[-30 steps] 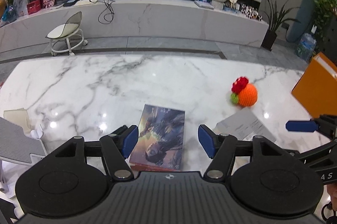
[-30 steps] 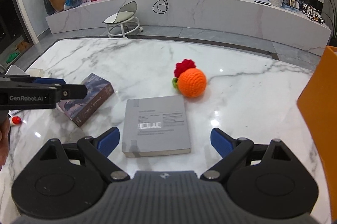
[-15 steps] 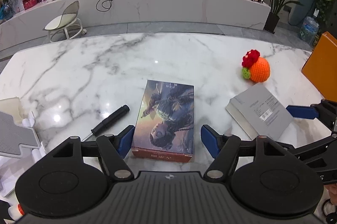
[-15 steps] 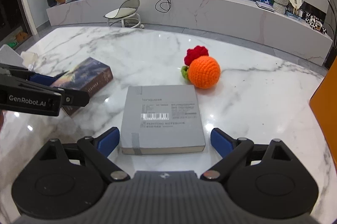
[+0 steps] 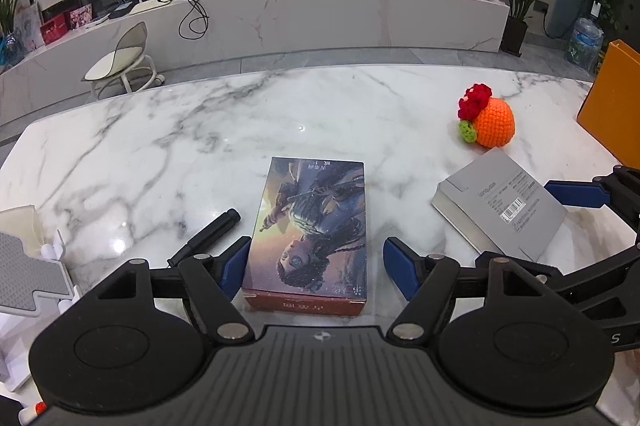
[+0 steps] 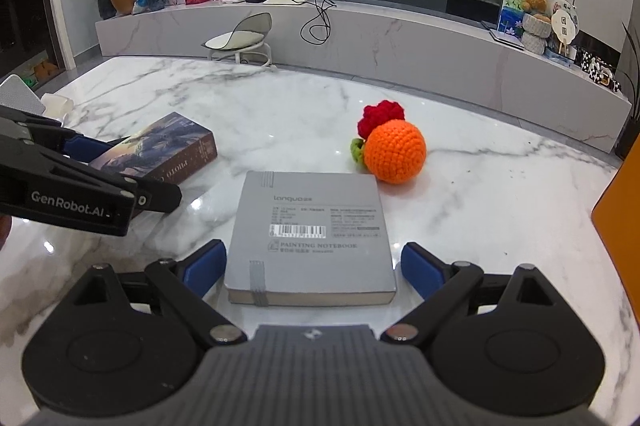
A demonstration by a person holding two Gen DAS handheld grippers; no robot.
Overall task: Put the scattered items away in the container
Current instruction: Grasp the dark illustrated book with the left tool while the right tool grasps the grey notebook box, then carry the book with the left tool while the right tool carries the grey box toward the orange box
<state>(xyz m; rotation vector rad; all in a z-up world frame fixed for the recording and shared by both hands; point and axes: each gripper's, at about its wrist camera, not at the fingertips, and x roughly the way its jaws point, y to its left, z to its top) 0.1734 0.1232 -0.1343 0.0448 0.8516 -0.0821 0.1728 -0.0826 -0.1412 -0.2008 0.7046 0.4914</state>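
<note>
Marble table [image 5: 168, 145]: both spread tools straddle, left tool [image 5: 315, 264] glossy book [image 5: 310, 226], right tool [image 6: 313, 264] matte grey notebook [image 6: 310, 226].

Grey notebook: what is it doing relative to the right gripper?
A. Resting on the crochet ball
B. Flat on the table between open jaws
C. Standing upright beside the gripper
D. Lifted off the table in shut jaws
B: the notebook lies flat on the table, with the right gripper astride it and gaps at both pads.

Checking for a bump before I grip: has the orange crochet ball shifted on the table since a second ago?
No. The orange crochet ball sits just beyond the grey notebook's far right corner as before, and the same dark marble vein still runs to its right; only the cameras moved.
</note>
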